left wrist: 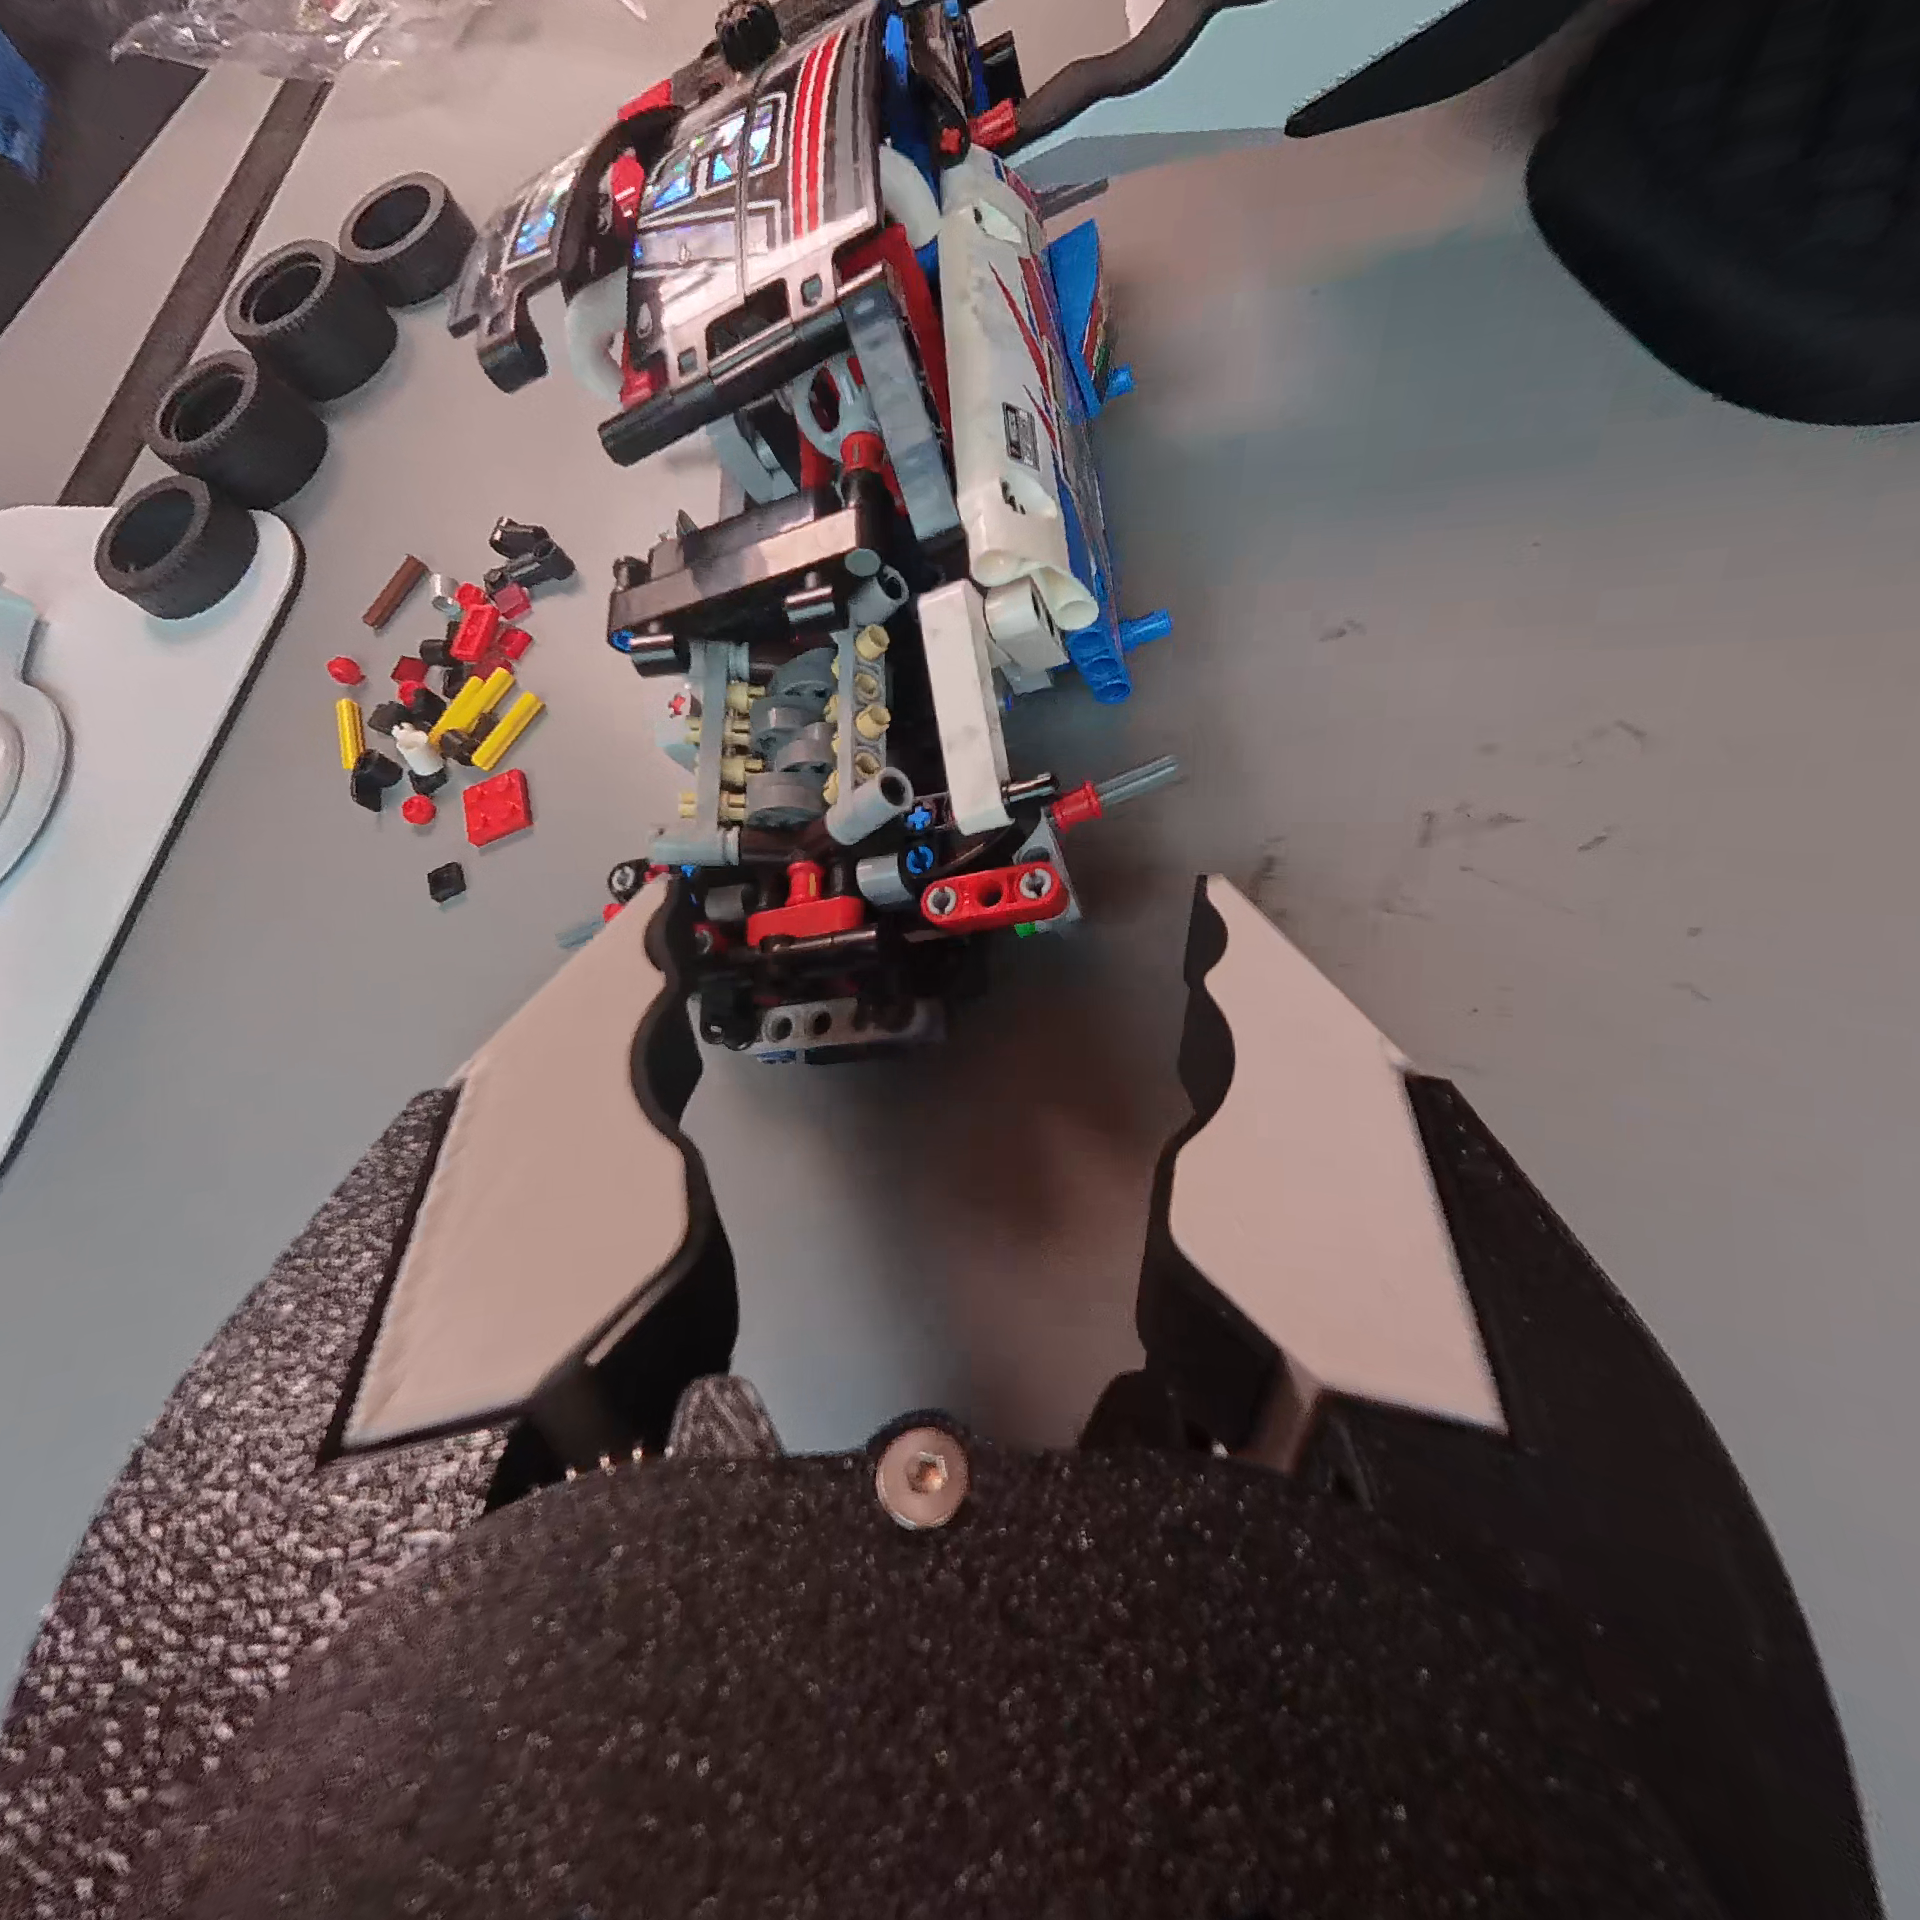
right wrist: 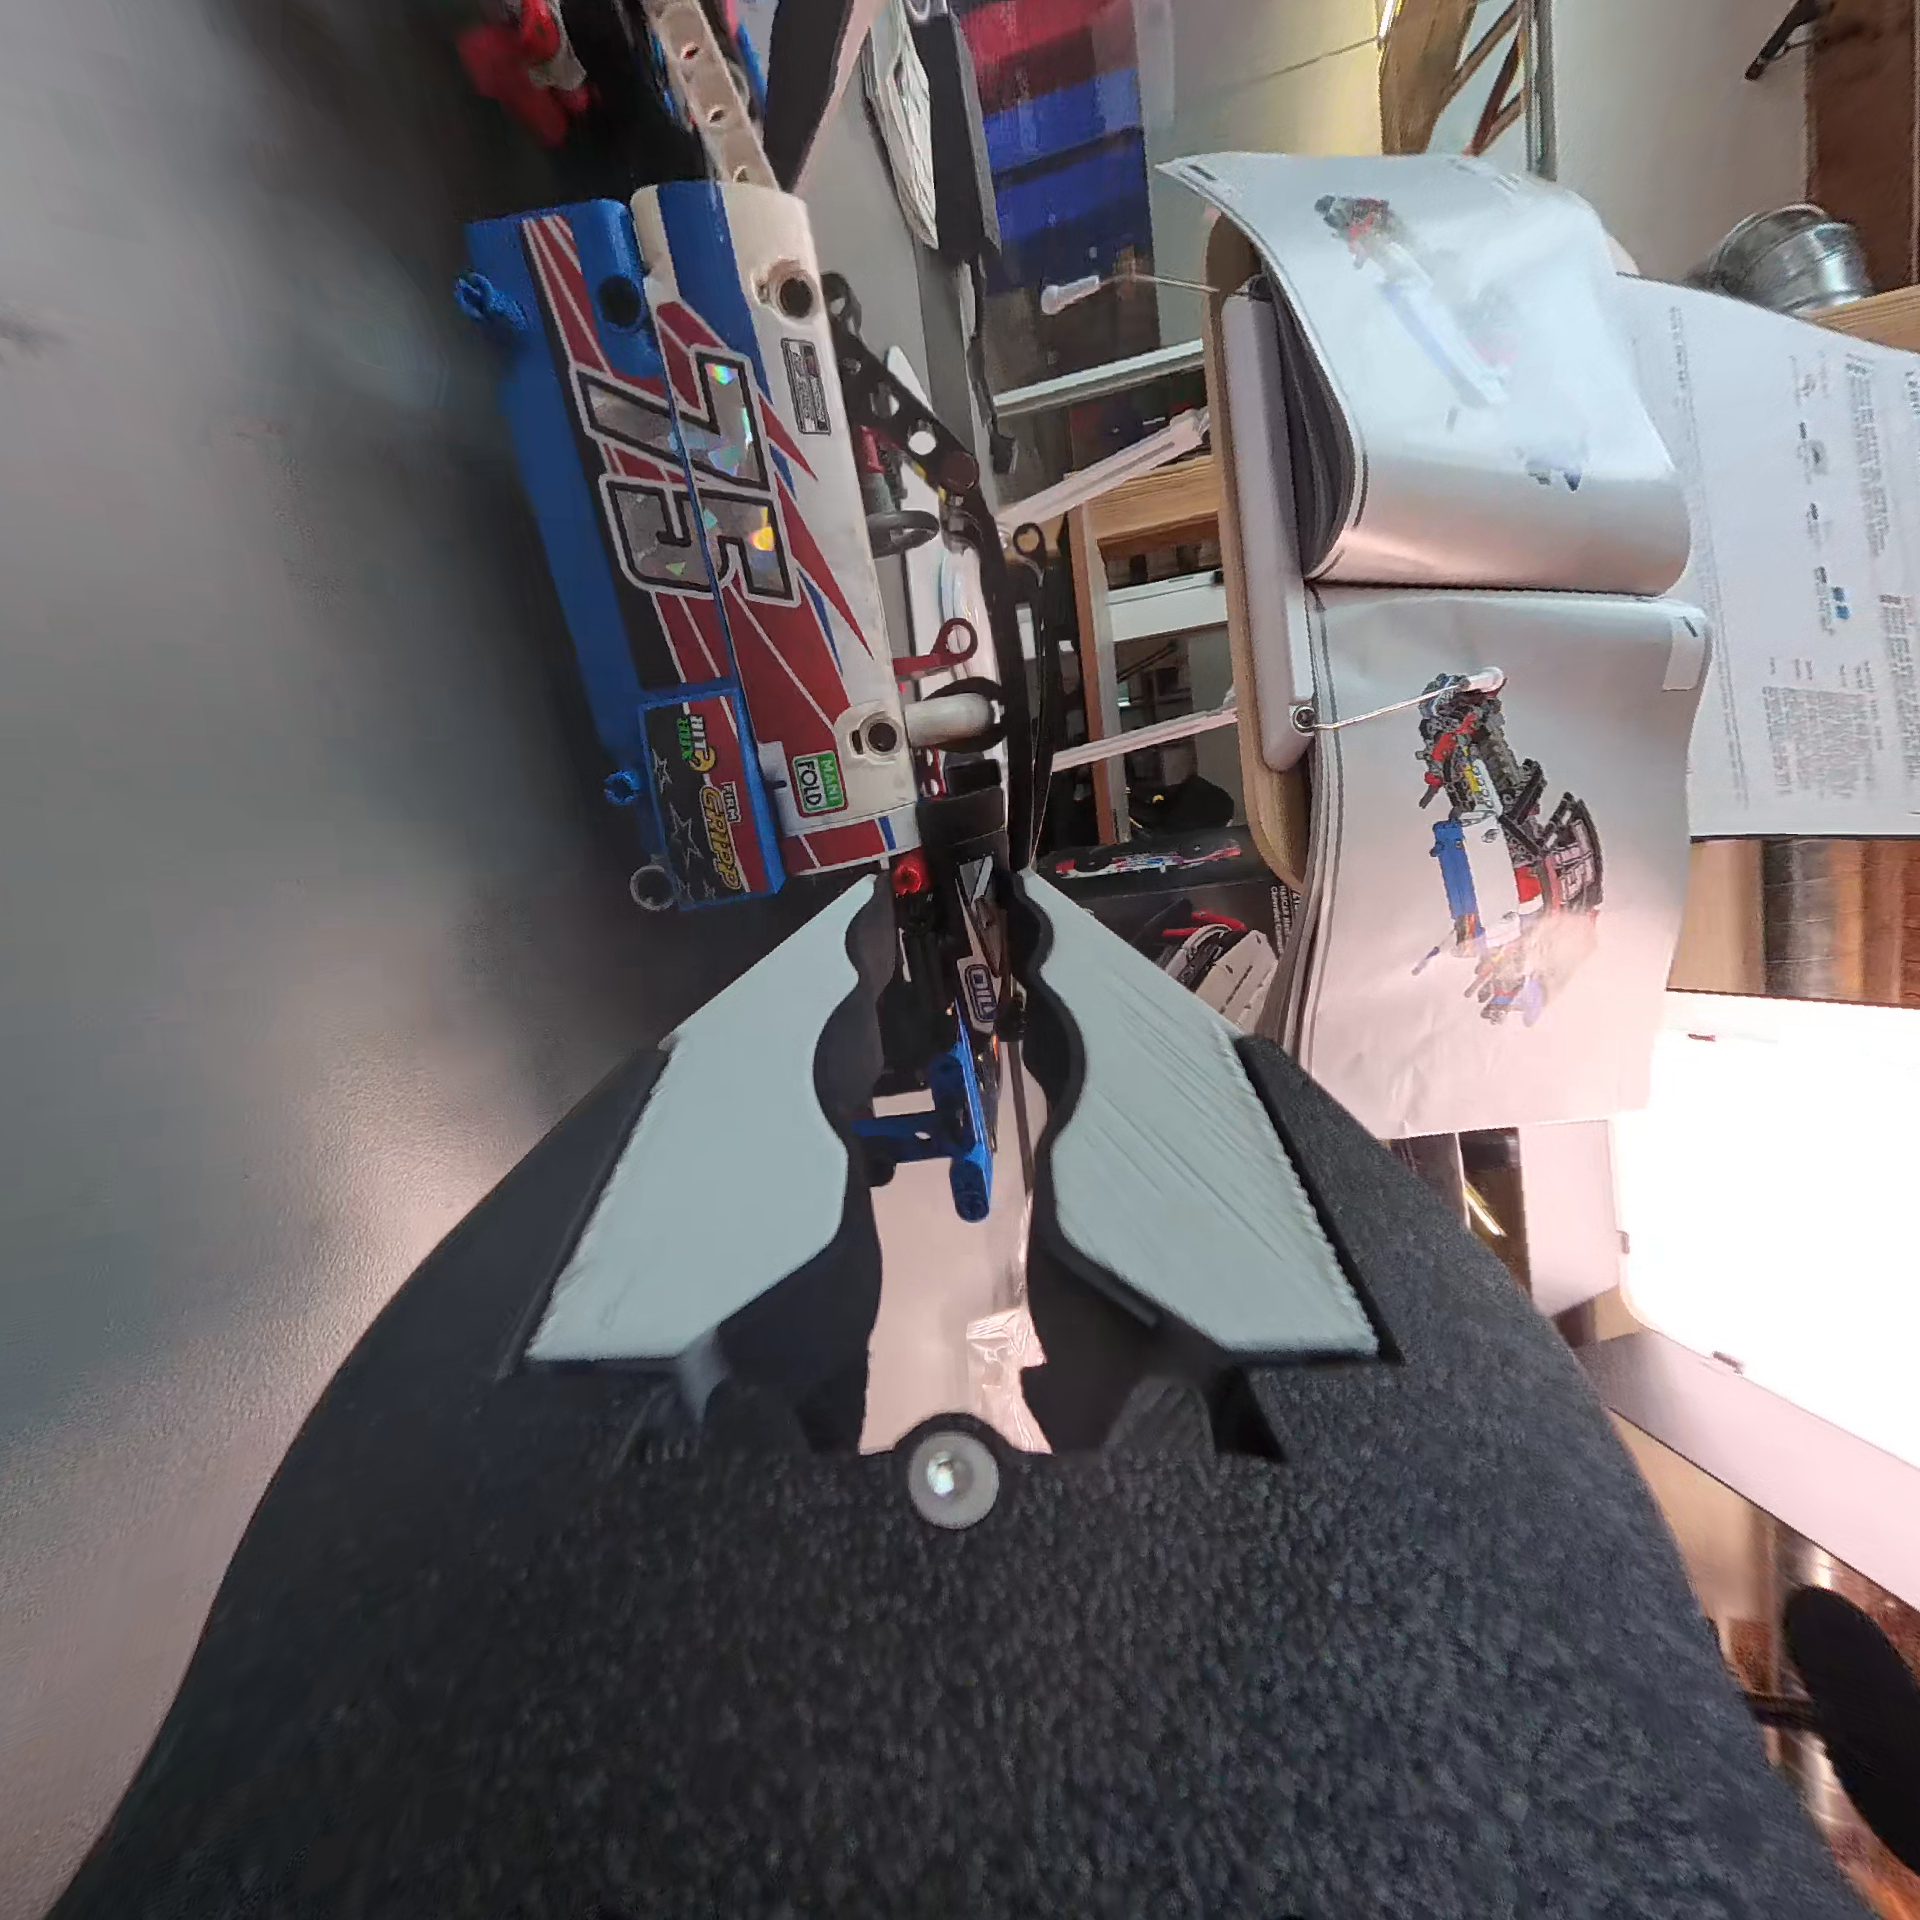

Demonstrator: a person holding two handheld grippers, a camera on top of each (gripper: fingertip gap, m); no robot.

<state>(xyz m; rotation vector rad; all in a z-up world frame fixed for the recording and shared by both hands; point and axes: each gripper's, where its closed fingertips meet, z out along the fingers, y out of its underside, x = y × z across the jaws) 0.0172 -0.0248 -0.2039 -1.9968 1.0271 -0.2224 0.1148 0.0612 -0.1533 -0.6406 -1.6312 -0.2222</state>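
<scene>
A toy brick car [left wrist: 831,520] with red, white, blue and black panels lies on its side on the grey table [left wrist: 1455,727]. My left gripper [left wrist: 935,894] is open around the car's near end. Its left finger [left wrist: 582,1122] touches the car's black frame and its right finger [left wrist: 1309,1122] stands apart from it. My right gripper [right wrist: 951,883] is shut on a black and blue part at the car's [right wrist: 707,520] other end. The right gripper's black housing also shows in the left wrist view [left wrist: 1714,208].
Several black tyres [left wrist: 281,312] stand in a row left of the car. A pile of small loose pieces [left wrist: 447,707] lies beside a white board [left wrist: 135,748]. An open instruction booklet [right wrist: 1455,727] on a stand and a printed sheet [right wrist: 1818,571] stand beyond the car. About 15 centimeters separates my left fingertips from my right.
</scene>
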